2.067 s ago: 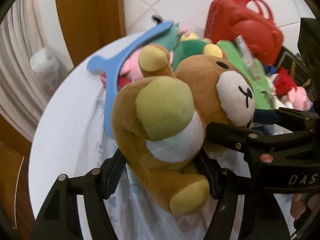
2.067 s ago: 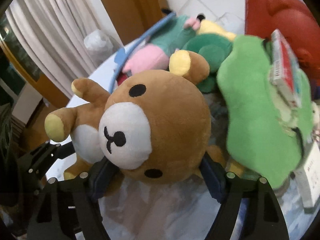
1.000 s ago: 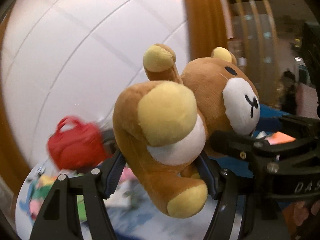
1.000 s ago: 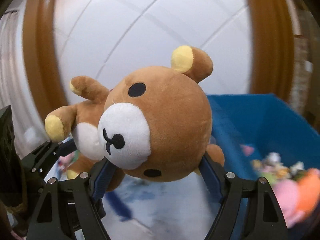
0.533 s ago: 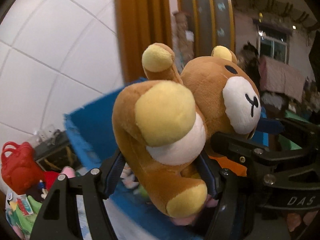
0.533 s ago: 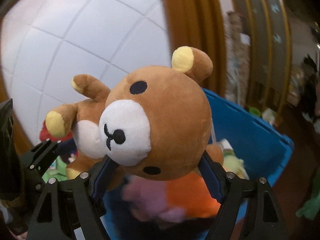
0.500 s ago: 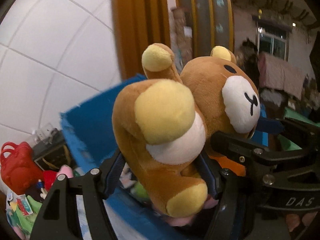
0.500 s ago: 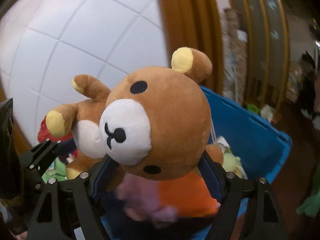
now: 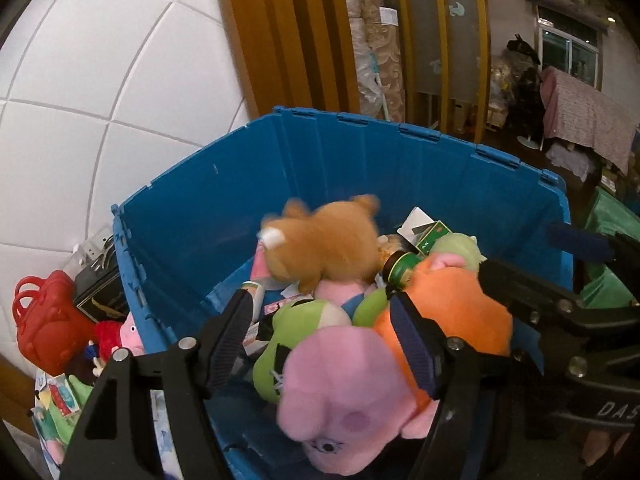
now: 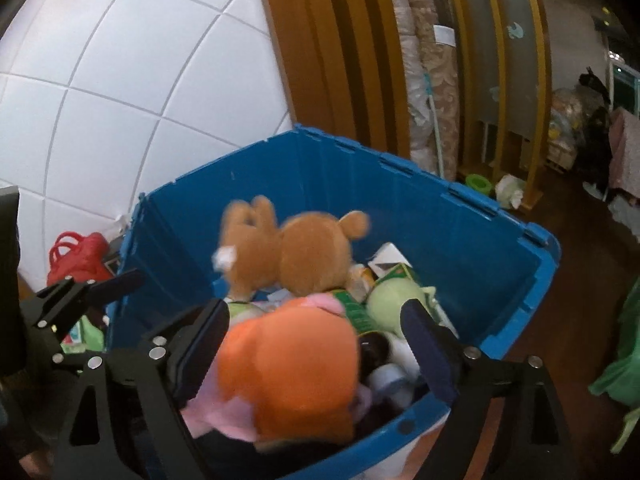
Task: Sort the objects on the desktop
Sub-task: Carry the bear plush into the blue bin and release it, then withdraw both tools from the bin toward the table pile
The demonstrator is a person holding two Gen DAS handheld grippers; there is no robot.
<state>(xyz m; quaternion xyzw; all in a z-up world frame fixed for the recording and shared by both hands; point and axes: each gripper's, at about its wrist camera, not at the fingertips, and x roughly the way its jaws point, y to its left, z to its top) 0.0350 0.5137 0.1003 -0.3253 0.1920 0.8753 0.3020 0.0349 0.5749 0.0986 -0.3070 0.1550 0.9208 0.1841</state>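
The brown teddy bear (image 9: 324, 240) is blurred and free of both grippers, tumbling back-up onto the toys inside the blue bin (image 9: 360, 160). In the right wrist view the bear (image 10: 288, 252) sits against the far wall of the bin (image 10: 400, 200). My left gripper (image 9: 320, 298) hangs open over the bin's near side with nothing between its pads. My right gripper (image 10: 316, 308) has its jaws opening, also with nothing in them. Below both lies an orange and pink plush (image 10: 296, 360), seen too in the left wrist view as the same plush (image 9: 440, 308).
Green plush toys, small boxes and bottles fill the bin. A red handbag (image 9: 44, 332) and loose toys (image 9: 60, 396) lie left of it, by the white tiled wall. Rolled carpets (image 10: 432, 80) and wooden posts stand behind. Green fabric (image 10: 624, 360) hangs at the right.
Both grippers swung from the table over to the blue bin while carrying the bear. Both then let go, and the bear has dropped into the bin.
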